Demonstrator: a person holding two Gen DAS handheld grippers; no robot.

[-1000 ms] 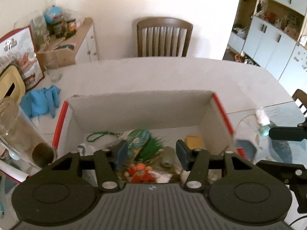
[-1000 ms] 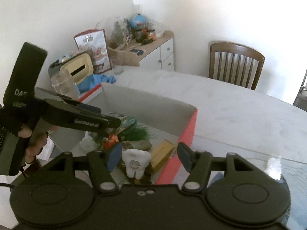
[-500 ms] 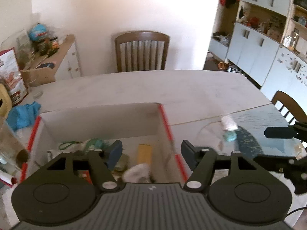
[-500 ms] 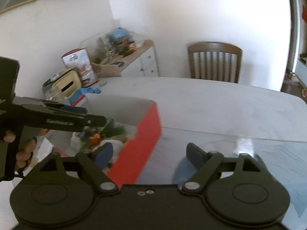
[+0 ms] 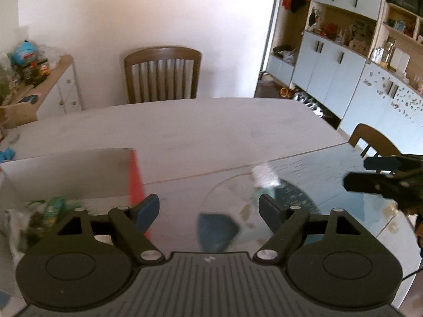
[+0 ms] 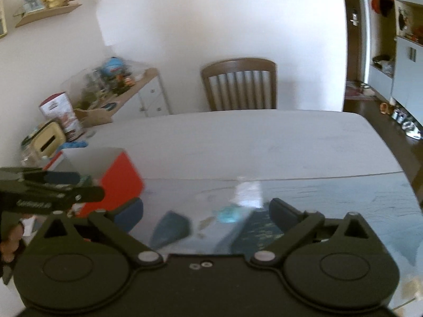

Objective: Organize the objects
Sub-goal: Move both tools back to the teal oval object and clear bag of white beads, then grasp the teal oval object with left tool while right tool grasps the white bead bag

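A cardboard box with red sides point(image 5: 79, 169) sits at the left of the table and holds several small toys point(image 5: 50, 208); it also shows in the right wrist view point(image 6: 119, 177). A small teal object point(image 5: 260, 192) lies on a glass mat point(image 5: 330, 174) to the box's right; it also shows in the right wrist view point(image 6: 228, 214). My left gripper point(image 5: 208, 206) is open and empty, above the box's right edge. My right gripper point(image 6: 206, 211) is open and empty, over the mat. Each gripper shows in the other's view: the right one point(image 5: 383, 177), the left one point(image 6: 53, 190).
A wooden chair point(image 5: 162, 75) stands behind the white table point(image 5: 185, 126). A sideboard with jars and bags point(image 6: 124, 89) is at the left. Another chair point(image 5: 375, 140) and blue cupboards point(image 5: 333, 71) are at the right. A dark blue patch point(image 5: 216, 227) shows under the glass.
Both grippers have swung right, away from the box's inside and over the glass mat. The toys have left the middle of both views. Both stay open.
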